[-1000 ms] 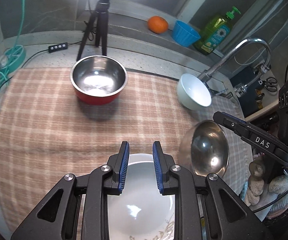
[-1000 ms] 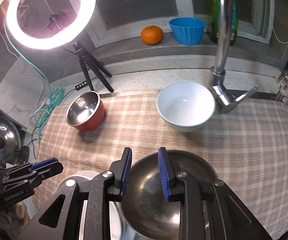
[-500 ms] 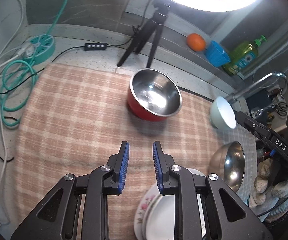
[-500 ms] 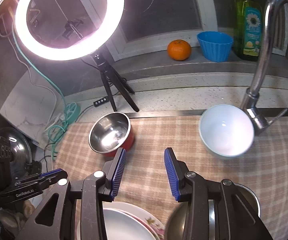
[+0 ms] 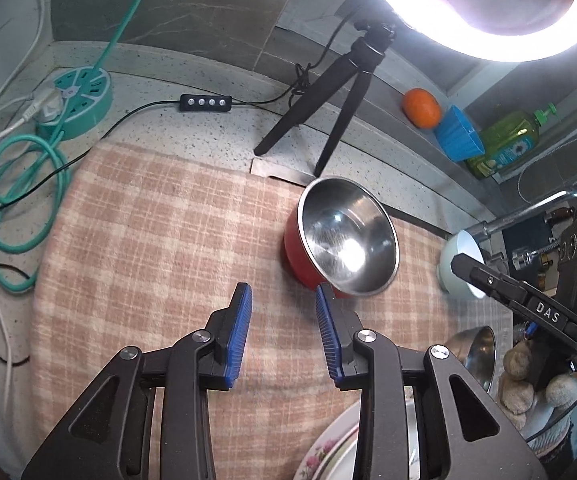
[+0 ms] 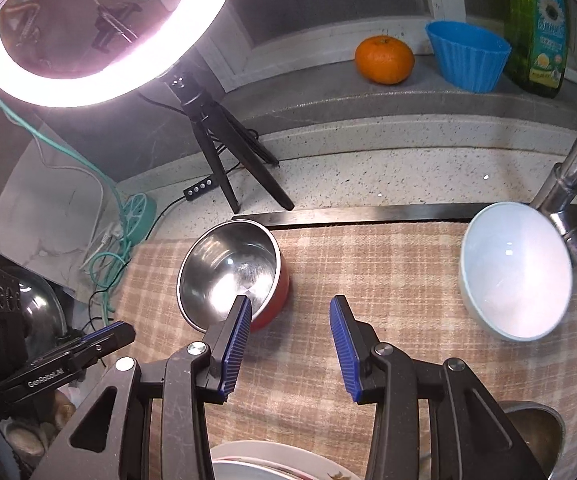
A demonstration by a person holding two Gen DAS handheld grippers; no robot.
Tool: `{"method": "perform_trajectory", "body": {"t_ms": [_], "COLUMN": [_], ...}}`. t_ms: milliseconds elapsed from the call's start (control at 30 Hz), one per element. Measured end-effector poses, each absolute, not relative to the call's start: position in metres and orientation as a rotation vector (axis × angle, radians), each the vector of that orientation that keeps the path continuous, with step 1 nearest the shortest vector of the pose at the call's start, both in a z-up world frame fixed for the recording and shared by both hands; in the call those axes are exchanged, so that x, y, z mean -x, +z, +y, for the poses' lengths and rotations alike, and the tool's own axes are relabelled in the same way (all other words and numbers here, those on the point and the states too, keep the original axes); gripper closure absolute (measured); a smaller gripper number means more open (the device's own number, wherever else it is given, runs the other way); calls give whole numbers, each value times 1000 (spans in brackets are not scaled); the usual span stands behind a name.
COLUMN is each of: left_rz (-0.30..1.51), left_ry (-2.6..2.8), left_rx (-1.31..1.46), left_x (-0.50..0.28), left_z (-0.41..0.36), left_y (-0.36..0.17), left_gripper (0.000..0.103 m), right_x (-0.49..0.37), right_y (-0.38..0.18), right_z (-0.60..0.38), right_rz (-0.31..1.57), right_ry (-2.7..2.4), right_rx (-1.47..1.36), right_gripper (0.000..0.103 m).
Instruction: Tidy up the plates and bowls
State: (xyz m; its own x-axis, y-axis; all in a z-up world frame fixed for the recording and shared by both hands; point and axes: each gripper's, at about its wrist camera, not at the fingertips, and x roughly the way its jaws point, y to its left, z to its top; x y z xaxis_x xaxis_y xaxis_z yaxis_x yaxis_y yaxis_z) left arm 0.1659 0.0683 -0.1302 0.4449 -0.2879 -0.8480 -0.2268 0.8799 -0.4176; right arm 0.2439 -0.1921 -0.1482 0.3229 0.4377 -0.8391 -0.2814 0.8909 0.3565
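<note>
A red bowl with a steel inside (image 5: 346, 236) (image 6: 232, 272) stands on the checked cloth (image 5: 148, 240). A pale blue bowl (image 6: 514, 270) (image 5: 458, 264) sits tilted by the tap. A steel bowl (image 5: 476, 354) (image 6: 536, 428) lies near the front right. Stacked white plates with a flower rim (image 5: 336, 448) (image 6: 272, 462) lie at the front edge. My left gripper (image 5: 282, 300) is open and empty above the cloth, left of the red bowl. My right gripper (image 6: 290, 310) is open and empty, between the red and pale blue bowls.
A ring light on a black tripod (image 5: 328, 92) (image 6: 216, 140) stands behind the cloth. A teal power strip and cables (image 5: 76, 96) lie at the left. An orange (image 6: 384, 58), a blue cup (image 6: 468, 54) and a soap bottle (image 6: 538, 28) sit on the sill. The tap (image 6: 572, 184) rises at right.
Both grippers have drawn back and up from the plates and steel bowl. Both have opened wider. The plates and steel bowl now sit at the frames' lower edges.
</note>
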Motion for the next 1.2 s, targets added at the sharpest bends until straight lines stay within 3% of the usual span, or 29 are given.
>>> {"method": "perform_trajectory", "body": {"t_ms": [300,600,1200], "left_rz": [1139,1162,1176], "left_ry": [-55,-74,-64], "left_rx": [540,535,487], "left_x": [-202,-219,-225], "left_z": [71,60,53], "left_y": [-146,-158,-167], "left_gripper": [74,77,93], "right_x": [-270,-288,-296], "right_y": [-167,-180,-202], "right_z": [-176,-162,-150], "right_rz": [1218,1249,1312], "right_ry": [488,490,485], "right_rx": [-174,-148,-116], "right_gripper": [66,80,95]}}
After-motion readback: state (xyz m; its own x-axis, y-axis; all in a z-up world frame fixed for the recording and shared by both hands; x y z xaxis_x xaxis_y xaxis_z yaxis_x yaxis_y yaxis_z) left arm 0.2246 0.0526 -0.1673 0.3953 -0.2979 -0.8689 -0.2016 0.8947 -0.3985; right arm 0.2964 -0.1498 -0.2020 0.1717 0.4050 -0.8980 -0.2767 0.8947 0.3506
